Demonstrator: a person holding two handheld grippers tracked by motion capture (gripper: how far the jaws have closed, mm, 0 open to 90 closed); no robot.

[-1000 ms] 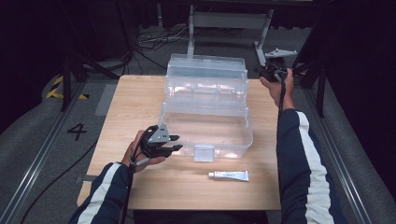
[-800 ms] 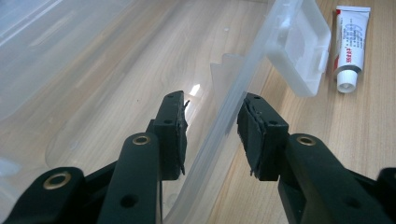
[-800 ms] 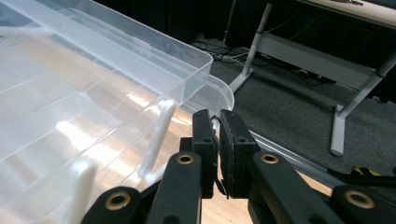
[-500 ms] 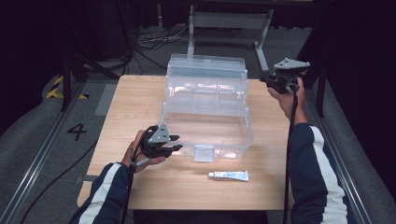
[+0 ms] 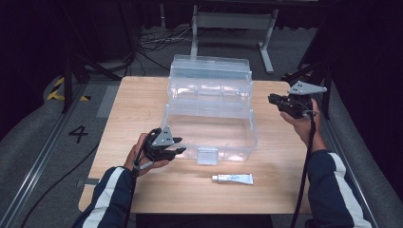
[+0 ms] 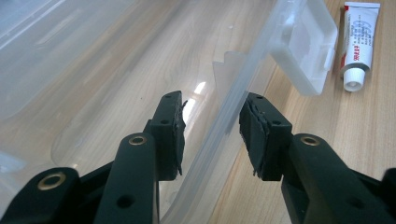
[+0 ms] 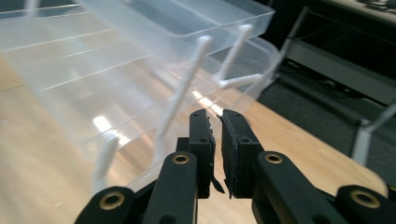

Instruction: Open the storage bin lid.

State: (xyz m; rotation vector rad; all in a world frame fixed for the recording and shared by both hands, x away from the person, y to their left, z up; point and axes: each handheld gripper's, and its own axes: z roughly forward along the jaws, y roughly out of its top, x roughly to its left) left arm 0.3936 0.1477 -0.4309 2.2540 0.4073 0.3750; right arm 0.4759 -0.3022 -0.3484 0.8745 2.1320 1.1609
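An open clear plastic tiered box [image 5: 209, 95] stands in the middle of the wooden table [image 5: 138, 109]. My left gripper [image 5: 178, 146] is at its front left corner. In the left gripper view the left gripper [image 6: 212, 135] is open and its jaws straddle the box's front rim [image 6: 233, 100]; the right pad sits at the rim and the left pad is clear of it. My right gripper [image 5: 272, 99] hovers to the right of the box and points at its side. Seen in its own view, the right gripper [image 7: 218, 140] has jaws nearly touching, with nothing between them.
A small white tube [image 5: 232, 178] [image 6: 357, 42] lies on the table in front of the box, near its front latch [image 5: 206, 156] [image 6: 306, 44]. A metal stand [image 5: 233, 19] and floor cables are behind the table. A "4" [image 5: 78, 134] marks the floor at left.
My right hand has moved from the box's back right corner toward the near side, along the box's right side and a little lower. The left hand has stayed at the front rim.
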